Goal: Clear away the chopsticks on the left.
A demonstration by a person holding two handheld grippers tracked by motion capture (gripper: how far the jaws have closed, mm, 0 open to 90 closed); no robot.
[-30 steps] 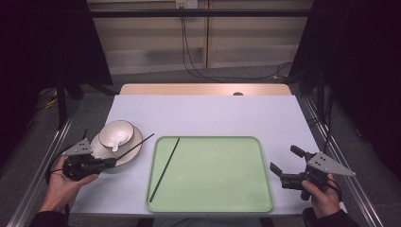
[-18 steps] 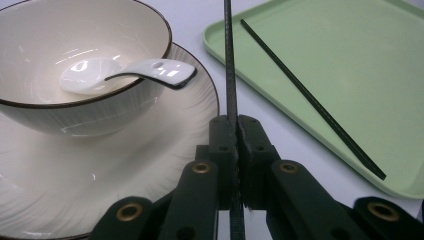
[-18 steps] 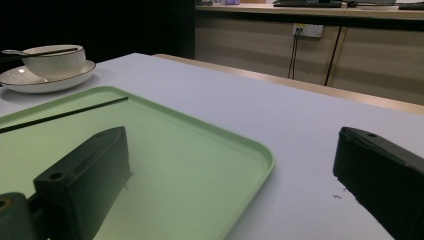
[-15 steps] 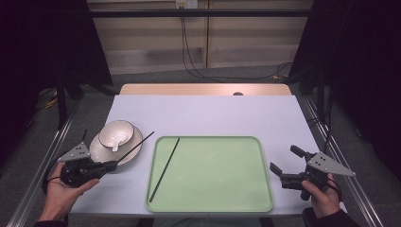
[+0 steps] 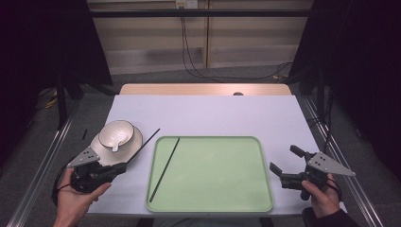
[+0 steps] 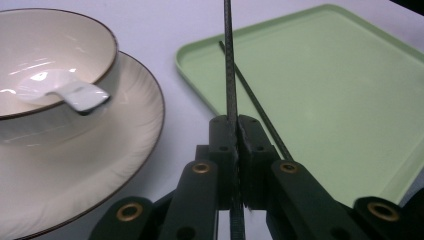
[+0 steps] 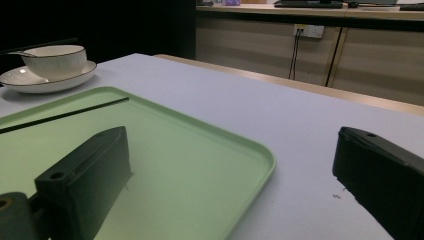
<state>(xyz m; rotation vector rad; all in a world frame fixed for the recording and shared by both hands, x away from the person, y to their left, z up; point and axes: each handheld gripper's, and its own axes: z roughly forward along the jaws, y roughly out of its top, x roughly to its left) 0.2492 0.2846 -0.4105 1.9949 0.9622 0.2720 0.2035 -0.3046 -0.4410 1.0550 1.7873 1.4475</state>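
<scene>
ok, my left gripper is clamped tight on a black chopstick, stick angling up past the plate toward the tray corner. my right gripper has jaws spread wide, nothing between them, just beside the green tray. second chopstick lies inside the tray's left side. bowl with spoon sits on the plate.

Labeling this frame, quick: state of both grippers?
Left gripper: closed on a black chopstick.
Right gripper: open, holding nothing, beside the green tray.
</scene>
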